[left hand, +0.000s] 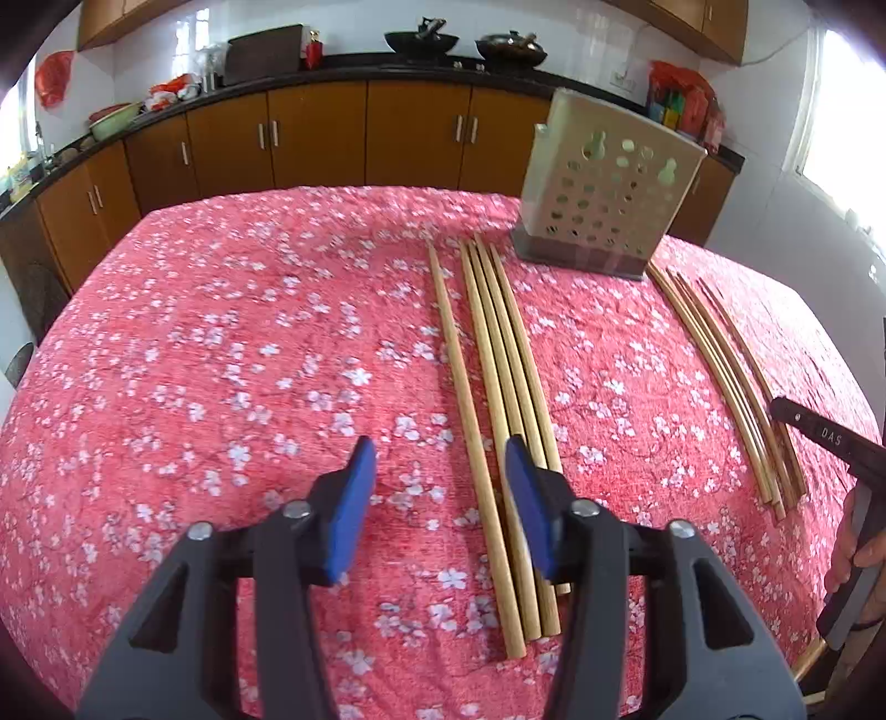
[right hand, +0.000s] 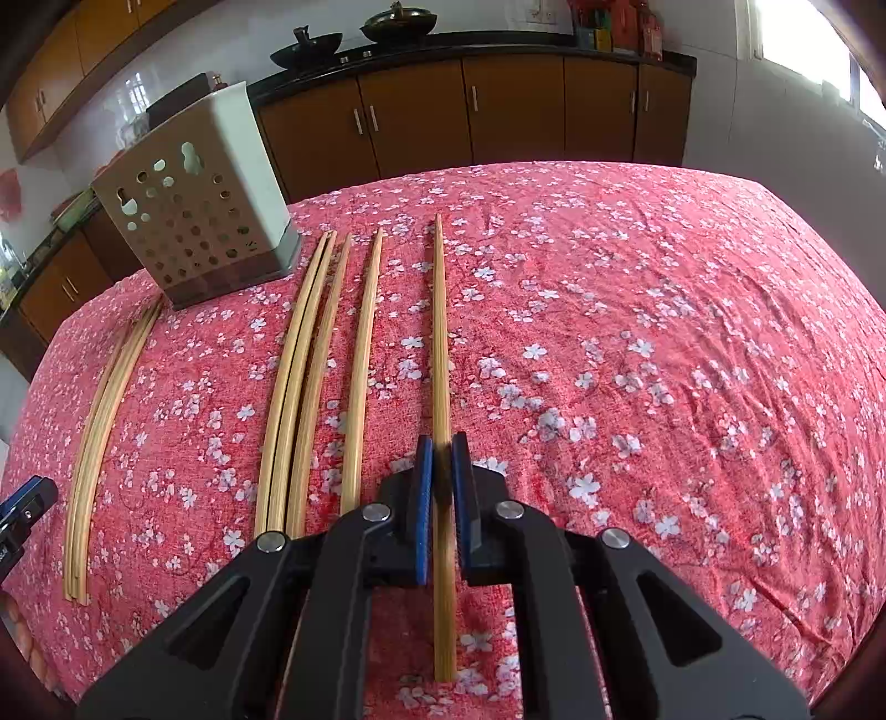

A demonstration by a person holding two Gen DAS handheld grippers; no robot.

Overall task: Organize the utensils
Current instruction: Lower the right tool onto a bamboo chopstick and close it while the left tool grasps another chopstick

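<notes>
Jaws first: right gripper (right hand: 441,487) is clamped down tight on a single chopstick (right hand: 440,343), blue pads pressing both its sides near the lower third of its length. Left gripper (left hand: 440,498) stands partly open, pads not touching anything; one loose chopstick (left hand: 470,421) runs up between the jaws with clear cloth either side, and the right-hand pad (left hand: 526,498) overlaps the neighbouring bundle in the left wrist view.

Landmark = perforated utensil holder (left hand: 601,188), upright on a dark base, on the far part of the table.

- Table (left hand: 221,360): covered in red cloth with white blossom print, fills most of both views. Behind the holder, brown cabinets (left hand: 315,138) under a dark counter with two dark woks (left hand: 423,40).
- Holder: pale, square-sided, punched with round holes and two gourd-shaped cutouts. Can't see into it.
- Left-side group: bundle of three chopsticks (left hand: 509,387) lying tight together, far tips just left of the holder's base, running toward the camera. The loose chopstick lies just left of that bundle, apart from it.
- Right-side group (right hand: 315,376): four chopsticks start just right of the holder's base, two touching, two spaced out. The clamped one lies furthest right of the holder, well apart from it.
- Clamped chopstick lies flat along the cloth as far as I can tell; whether it's lifted clear isn't visible.
- A hand (left hand: 855,545) shows at the right edge of the left wrist view, on the other gripper's handle.
</notes>
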